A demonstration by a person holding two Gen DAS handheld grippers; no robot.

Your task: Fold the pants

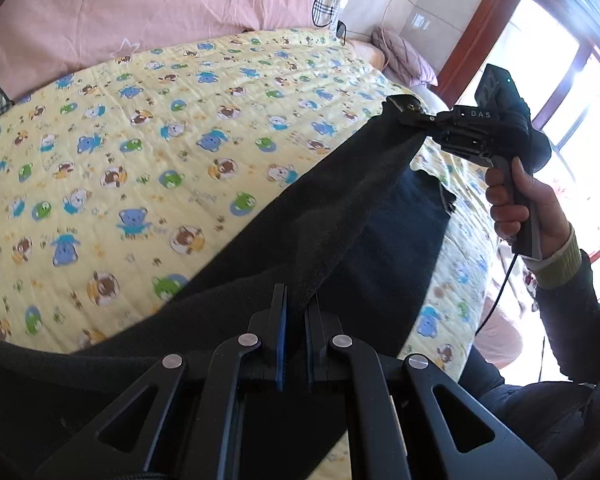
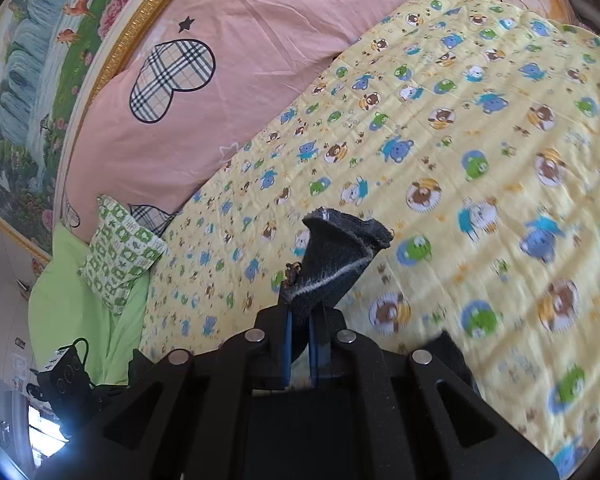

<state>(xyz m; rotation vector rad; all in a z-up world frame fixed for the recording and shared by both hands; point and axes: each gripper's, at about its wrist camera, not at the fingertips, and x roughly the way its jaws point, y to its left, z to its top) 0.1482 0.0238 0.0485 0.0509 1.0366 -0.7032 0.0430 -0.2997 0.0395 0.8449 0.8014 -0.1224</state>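
Dark pants [image 1: 340, 216] hang stretched above the yellow bear-print quilt [image 1: 148, 152]. My left gripper [image 1: 298, 304] is shut on one edge of the pants at the bottom of the left wrist view. My right gripper [image 1: 410, 114] shows in that view at the right, shut on the far corner of the pants and held up by a hand. In the right wrist view my right gripper [image 2: 302, 312] pinches a bunched dark fabric end [image 2: 340, 256] that sticks up between the blue pads. The lower layer of the pants [image 1: 396, 248] sags onto the quilt.
A pink duvet [image 2: 228, 80] with plaid hearts lies along the bed's far side. A green patterned pillow [image 2: 120, 252] and a green sheet [image 2: 80, 320] lie at the left. A purple cushion [image 1: 404, 56] and a window [image 1: 560, 80] are at the right.
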